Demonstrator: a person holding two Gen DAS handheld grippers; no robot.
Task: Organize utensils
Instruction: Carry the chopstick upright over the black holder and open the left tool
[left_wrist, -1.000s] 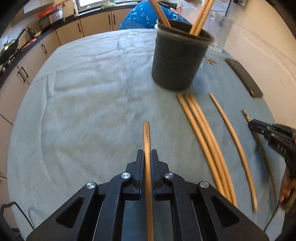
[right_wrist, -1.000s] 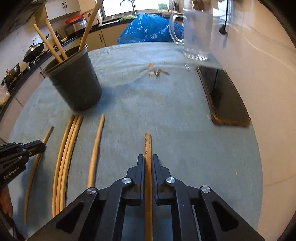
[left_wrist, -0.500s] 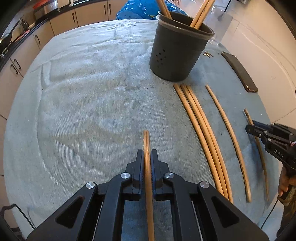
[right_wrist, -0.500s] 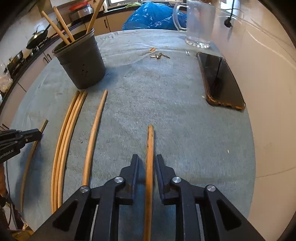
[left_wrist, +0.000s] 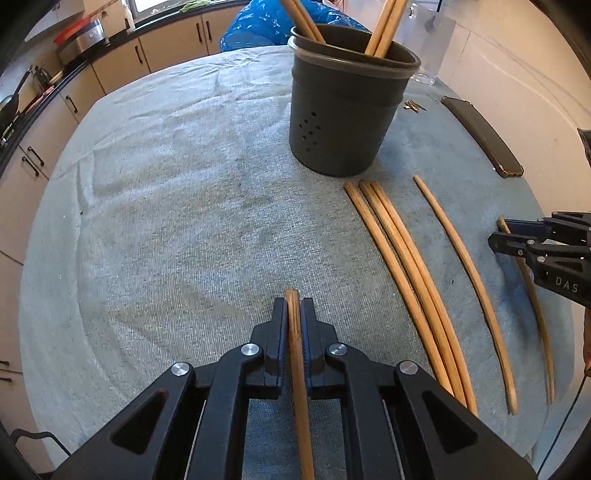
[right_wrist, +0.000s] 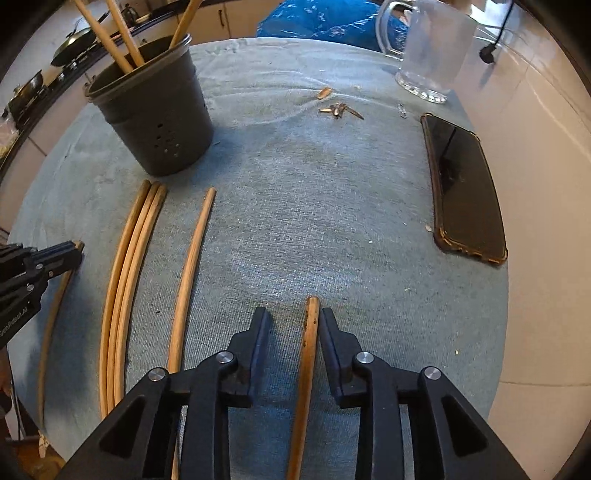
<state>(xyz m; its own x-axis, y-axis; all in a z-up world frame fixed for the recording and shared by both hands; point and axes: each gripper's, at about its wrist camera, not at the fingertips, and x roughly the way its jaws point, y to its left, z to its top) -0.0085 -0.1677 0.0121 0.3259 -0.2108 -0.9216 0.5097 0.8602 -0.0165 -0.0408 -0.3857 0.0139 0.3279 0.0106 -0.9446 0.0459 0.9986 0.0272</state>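
Observation:
My left gripper is shut on a wooden chopstick that lies lengthwise between its pads, its tip just past the fingertips. My right gripper has its jaws opening; another chopstick lies loose on the cloth between them, nearer the right finger. A black holder with several chopsticks stands behind. Three chopsticks lie side by side, one more chopstick beside them. The right gripper shows at the left view's right edge, the left gripper at the right view's left edge.
A grey cloth covers the round table. A black phone lies at the right, a glass mug behind it, small scraps near the middle. A blue bag and kitchen cabinets lie beyond.
The right jaws have parted from their chopstick, which now lies free between them. The left gripper stays shut, and less of its chopstick shows past the fingertips.

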